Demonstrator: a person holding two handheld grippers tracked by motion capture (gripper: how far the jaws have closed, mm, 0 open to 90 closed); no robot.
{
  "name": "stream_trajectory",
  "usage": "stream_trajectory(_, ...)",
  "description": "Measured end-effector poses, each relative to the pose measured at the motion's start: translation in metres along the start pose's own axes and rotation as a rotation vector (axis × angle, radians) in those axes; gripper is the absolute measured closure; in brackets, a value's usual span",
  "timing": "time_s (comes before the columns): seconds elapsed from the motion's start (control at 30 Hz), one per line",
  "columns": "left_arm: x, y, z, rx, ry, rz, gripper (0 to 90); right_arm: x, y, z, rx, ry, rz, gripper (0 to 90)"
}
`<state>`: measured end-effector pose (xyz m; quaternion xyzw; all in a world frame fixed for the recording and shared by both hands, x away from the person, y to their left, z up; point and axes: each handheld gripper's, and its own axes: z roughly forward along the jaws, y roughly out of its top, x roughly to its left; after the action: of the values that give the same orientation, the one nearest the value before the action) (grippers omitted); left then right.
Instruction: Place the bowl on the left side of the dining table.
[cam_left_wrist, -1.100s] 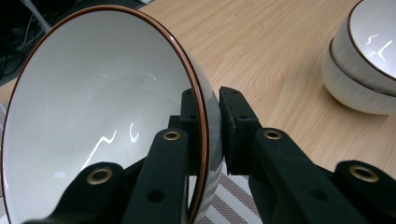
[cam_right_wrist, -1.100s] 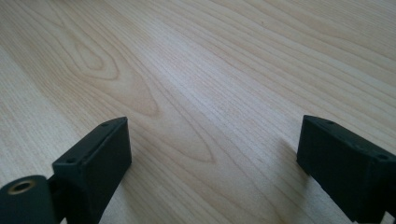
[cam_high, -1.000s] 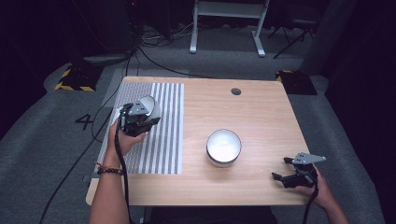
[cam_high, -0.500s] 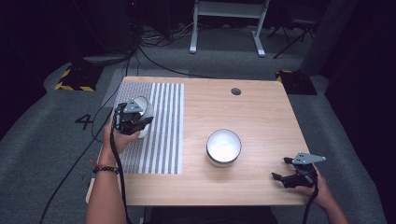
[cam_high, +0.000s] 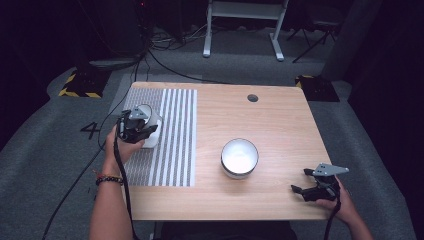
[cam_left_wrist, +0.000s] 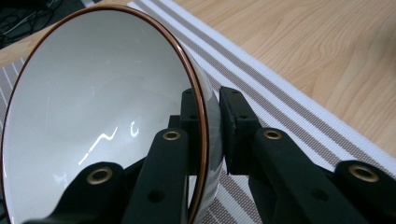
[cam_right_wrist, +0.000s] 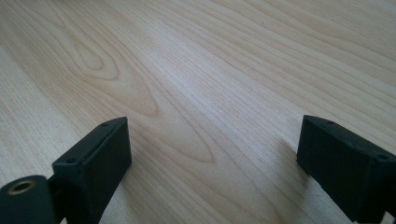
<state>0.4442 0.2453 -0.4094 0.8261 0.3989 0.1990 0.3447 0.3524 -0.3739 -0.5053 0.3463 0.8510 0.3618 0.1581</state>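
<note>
Pale wood grain is covering the table (cam_high: 280, 130), which is filling the middle of the high view, with a small dark round hole (cam_high: 252, 98) near its far edge. A grey-and-white striped mat (cam_high: 172, 150) is lying along the table's left part. Grey carpet is surrounding the table, with black cables trailing across it toward the upper left of the frame, a white metal stand (cam_high: 243, 20) at upper centre and yellow-and-black hazard tape (cam_high: 75, 92) at the left.

Over the mat, at the left of the frame, the left gripper (cam_high: 137, 126) is clamping the wall of a white bowl with a brown rim (cam_left_wrist: 93, 112), 1 jaw inside and 1 outside, the bowl tipped on its side above the stripes. A second white bowl (cam_high: 240, 158) is sitting upright on bare wood near the centre. At the lower right, the right gripper (cam_high: 300, 189) is resting with its jaws spread wide, holding nothing.
</note>
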Motion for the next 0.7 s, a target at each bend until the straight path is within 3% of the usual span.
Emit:
stream_trajectory(0.2, 0.004, -0.001, 0.005, 0.030, 0.027, 0.006, 80.3, 0.000, 0.000, 0.000, 0.000, 0.000, 0.000, 10.1)
stream_trajectory(0.5, 0.014, -0.006, 0.014, 0.073, 0.067, -0.036, 80.3, 0.000, 0.000, 0.000, 0.000, 0.000, 0.000, 10.1)
stream_trajectory(0.63, 0.018, -0.008, 0.018, 0.099, 0.089, -0.022, 80.3, 0.000, 0.000, 0.000, 0.000, 0.000, 0.000, 10.1)
stream_trajectory(0.7, 0.018, -0.010, 0.020, 0.102, 0.092, -0.035, 80.3, 0.000, 0.000, 0.000, 0.000, 0.000, 0.000, 10.1)
